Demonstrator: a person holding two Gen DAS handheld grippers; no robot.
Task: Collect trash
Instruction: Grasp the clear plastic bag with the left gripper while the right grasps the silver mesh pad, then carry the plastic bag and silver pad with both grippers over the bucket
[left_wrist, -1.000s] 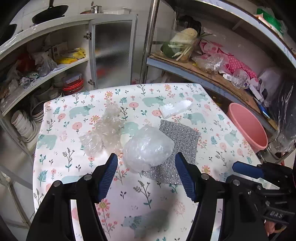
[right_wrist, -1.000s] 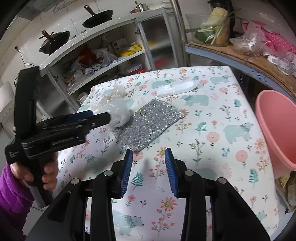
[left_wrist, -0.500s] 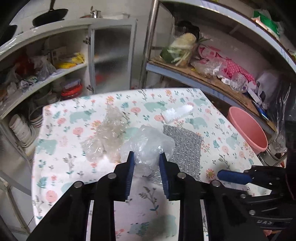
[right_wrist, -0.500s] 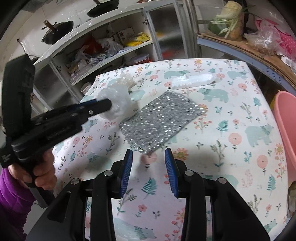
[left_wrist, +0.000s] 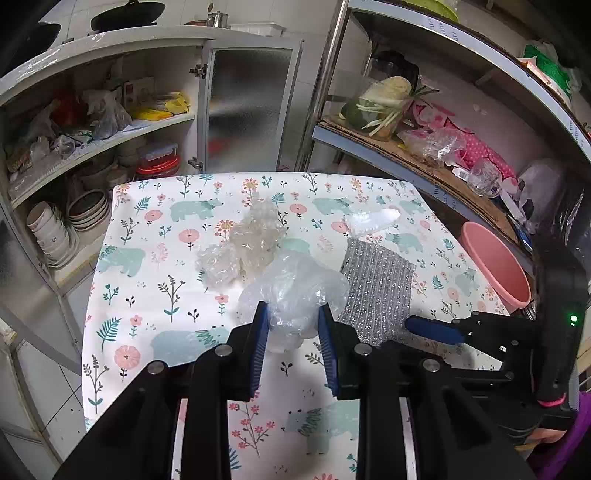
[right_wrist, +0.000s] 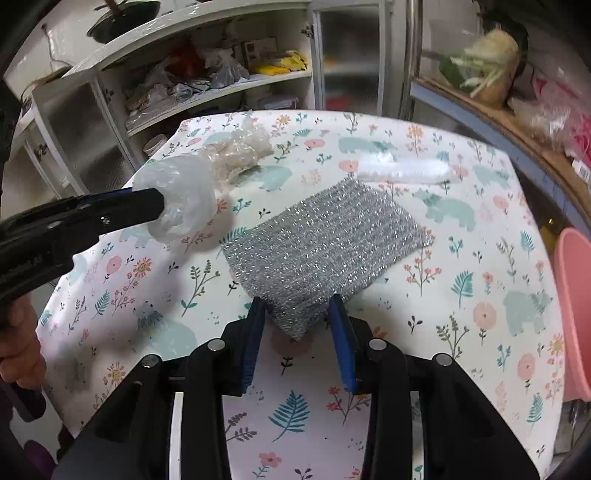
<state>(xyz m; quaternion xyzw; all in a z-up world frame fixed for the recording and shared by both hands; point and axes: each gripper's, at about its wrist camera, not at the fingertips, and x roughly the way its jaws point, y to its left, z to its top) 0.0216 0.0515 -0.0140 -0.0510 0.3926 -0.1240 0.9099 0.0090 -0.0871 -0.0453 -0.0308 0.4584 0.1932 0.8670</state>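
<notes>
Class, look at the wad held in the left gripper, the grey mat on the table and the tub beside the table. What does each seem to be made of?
Wad: thin clear plastic film, glossy and creased, probably a bag.
Mat: silvery, glittering ribbed weave, likely metallic-thread scouring cloth; uncertain.
Tub: smooth matt pink plastic, judging by its even colour and rolled rim.

On the table, the crumpled wrap sits at centre frame, the plastic bag just below it, the scrubbing pad to its right. A plastic sleeve lies above the pad. The basin stands beyond the table's right edge, the cupboard upper left.
</notes>
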